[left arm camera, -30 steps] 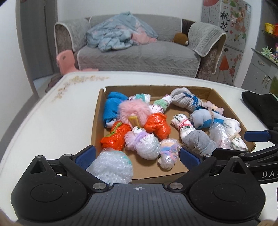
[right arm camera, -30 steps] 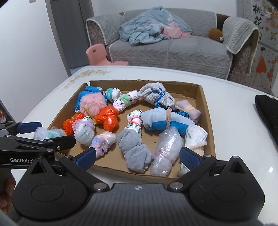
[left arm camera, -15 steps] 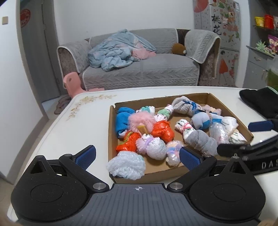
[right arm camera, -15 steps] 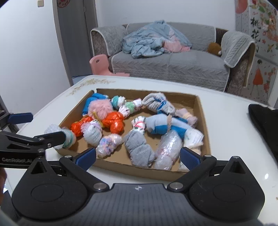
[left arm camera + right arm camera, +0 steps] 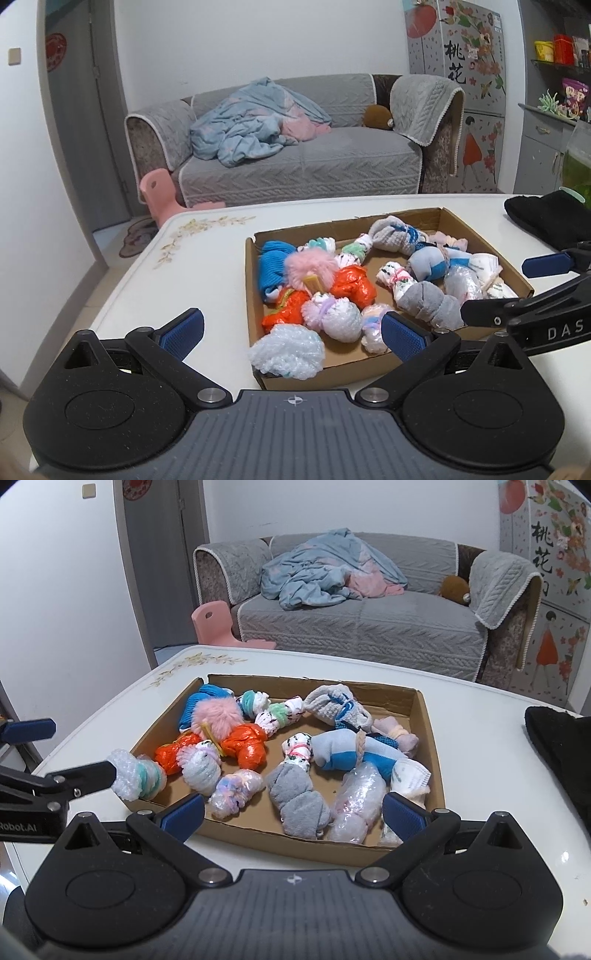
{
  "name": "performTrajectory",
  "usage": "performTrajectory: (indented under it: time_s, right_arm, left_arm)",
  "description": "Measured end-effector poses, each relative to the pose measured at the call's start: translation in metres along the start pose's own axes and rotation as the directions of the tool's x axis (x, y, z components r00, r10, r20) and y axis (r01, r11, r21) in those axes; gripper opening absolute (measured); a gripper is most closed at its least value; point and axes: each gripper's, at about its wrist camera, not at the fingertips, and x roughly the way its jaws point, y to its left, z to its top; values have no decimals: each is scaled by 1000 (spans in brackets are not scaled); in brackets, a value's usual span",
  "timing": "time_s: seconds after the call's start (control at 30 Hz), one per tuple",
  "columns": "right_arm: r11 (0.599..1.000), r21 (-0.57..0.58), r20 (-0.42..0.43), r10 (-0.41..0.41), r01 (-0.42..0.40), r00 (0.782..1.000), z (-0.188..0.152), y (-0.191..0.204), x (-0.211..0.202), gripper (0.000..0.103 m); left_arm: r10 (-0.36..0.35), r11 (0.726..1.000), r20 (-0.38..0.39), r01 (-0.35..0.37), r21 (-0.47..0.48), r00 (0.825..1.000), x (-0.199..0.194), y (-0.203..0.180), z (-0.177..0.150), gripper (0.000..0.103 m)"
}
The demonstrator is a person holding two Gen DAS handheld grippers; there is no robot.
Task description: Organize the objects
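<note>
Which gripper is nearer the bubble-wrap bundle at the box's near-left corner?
Left. The left gripper hangs open just short of the bubble-wrap bundle on the cardboard box corner. The right gripper, also open, sits farther along the box's near edge.

The white bench [image 5: 480, 738] looks smooth and glossy, catching small highlights. The shallow brown tray [image 5: 430, 734] is matt corrugated cardboard with raw-cut edges. Inside it, the orange crinkled bundle [image 5: 245, 746] is shiny plastic film, the pale bubble-wrap roll [image 5: 286, 354] is clear, dimpled plastic, the pink pom-pom [image 5: 312, 267] is fluffy fur, and the grey rolled sock [image 5: 301, 801] is soft matt knit. Each claw has matt black plastic arms and ribbed blue pads [image 5: 404, 338].
</note>
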Motion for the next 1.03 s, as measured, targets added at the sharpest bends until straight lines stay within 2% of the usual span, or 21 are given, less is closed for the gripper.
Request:
performTrajectory:
  time_s: [0.63,1.03]
  right_arm:
    - [999,-29,-7,16,-17,1000,4,20,12,102]
    - [1000,-29,-7,12,-13,1000,8,21,16,102]
  left_arm:
    - [-14,999,0,14,-41,1000,9,26,5,102]
    - [23,999,46,-21,-43,999,11,40,22,102]
